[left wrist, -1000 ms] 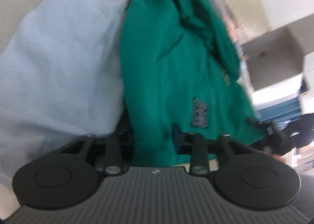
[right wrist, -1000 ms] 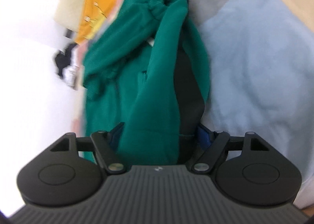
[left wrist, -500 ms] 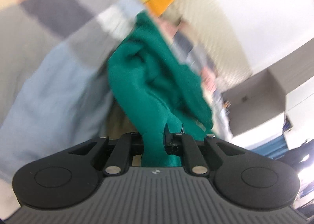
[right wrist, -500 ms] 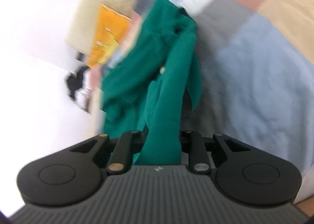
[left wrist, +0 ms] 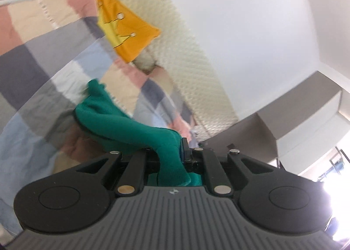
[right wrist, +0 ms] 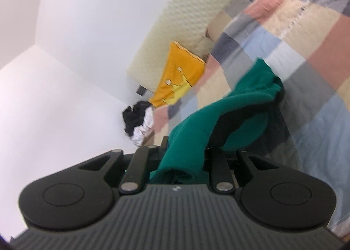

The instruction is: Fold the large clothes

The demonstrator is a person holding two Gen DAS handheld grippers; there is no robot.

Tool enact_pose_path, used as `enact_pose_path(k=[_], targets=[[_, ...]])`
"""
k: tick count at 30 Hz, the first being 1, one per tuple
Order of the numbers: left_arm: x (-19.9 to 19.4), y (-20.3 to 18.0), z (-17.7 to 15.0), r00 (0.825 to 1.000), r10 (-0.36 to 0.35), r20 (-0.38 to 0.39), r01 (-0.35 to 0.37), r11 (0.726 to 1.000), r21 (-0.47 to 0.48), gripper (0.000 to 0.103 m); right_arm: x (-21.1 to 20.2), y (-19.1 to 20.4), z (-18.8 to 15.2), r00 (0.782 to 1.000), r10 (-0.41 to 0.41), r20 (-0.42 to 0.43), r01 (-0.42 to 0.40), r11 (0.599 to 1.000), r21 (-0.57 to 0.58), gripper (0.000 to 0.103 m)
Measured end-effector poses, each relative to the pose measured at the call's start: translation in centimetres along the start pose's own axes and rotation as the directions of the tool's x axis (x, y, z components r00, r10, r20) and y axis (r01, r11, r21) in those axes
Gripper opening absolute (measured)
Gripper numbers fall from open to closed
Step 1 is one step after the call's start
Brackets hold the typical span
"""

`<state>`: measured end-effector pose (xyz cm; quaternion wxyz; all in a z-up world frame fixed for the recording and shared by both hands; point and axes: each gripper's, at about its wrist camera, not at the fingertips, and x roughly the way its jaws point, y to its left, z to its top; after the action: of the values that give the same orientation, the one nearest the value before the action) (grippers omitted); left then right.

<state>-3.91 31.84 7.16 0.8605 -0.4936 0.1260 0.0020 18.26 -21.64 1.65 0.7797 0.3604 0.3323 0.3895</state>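
Note:
A large green garment hangs between my two grippers above the bed. In the left wrist view my left gripper is shut on a bunched fold of it, and the cloth runs away to the left over the bedcover. In the right wrist view my right gripper is shut on another thick fold of the green garment, which stretches up and to the right; its dark inner side shows underneath. The fingertips of both grippers are hidden by the cloth.
A patchwork bedcover in pink, grey, blue and beige lies below. An orange cushion leans on the cream quilted headboard. A black and white heap of clothes lies by the white wall. A grey cabinet stands at the right.
Both grippers have closed on the green garment and lifted it off the bed. The views have tipped up from the cover to the headboard and walls.

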Motion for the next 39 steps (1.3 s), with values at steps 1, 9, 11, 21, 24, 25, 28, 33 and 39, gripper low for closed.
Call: enact_pose_path(k=[1, 9, 11, 21, 24, 25, 28, 33, 39], targets=[[-0.6, -0.6, -0.2, 1.0, -0.013, 0.003, 0.013, 1.0, 0.007, 0.012, -0.7, 0.4, 0.2, 1.0, 0.009, 0.005, -0.009, 1.0, -0.006, 0.021], [-6.8, -1.7, -5.8, 0.997, -0.075, -0.026, 0.075, 0.997, -0.01, 0.012, -7.1, 0.7, -1.9, 1.0, 0.011, -0.009, -0.011, 0.998, -0.068, 0.021], [-8.4, -1.1, -7.8, 0.994, -0.102, -0.031, 0.101, 0.994, -0.032, 0.012, -8.9, 0.1, -3.0, 1.0, 0.01, -0.013, -0.011, 0.998, -0.066, 0.021], [-12.0, 1.2, -14.9, 0.995, -0.083, -0.059, 0.077, 0.993, -0.091, 0.012, -13.6, -3.3, -7.7, 0.999, -0.043, -0.034, 0.044, 0.999, 0.03, 0.021], [-9.8, 0.9, -13.6, 0.996, -0.082, -0.047, 0.078, 0.994, -0.076, 0.012, -12.2, -3.6, -6.4, 0.998, -0.054, -0.038, 0.056, 0.997, 0.052, 0.021], [-8.9, 0.8, -13.0, 0.996, -0.085, -0.039, 0.082, 0.994, -0.072, 0.012, -11.3, -3.6, -5.5, 0.998, -0.058, -0.037, 0.06, 0.996, 0.064, 0.022], [-4.7, 0.6, -10.2, 0.997, -0.071, -0.009, 0.07, 0.993, -0.099, 0.012, -8.7, -3.6, -3.1, 0.998, -0.048, -0.029, 0.05, 0.994, 0.101, 0.022], [3.0, 0.8, -5.1, 0.999, -0.022, 0.03, 0.027, 0.985, -0.172, 0.012, -3.2, -4.4, 1.2, 0.996, -0.084, -0.015, 0.085, 0.98, 0.182, 0.023], [12.8, 1.3, -1.0, 0.995, 0.095, 0.042, -0.087, 0.981, -0.174, 0.012, 4.1, -8.1, 5.0, 0.986, -0.164, 0.001, 0.156, 0.939, 0.306, 0.023]])
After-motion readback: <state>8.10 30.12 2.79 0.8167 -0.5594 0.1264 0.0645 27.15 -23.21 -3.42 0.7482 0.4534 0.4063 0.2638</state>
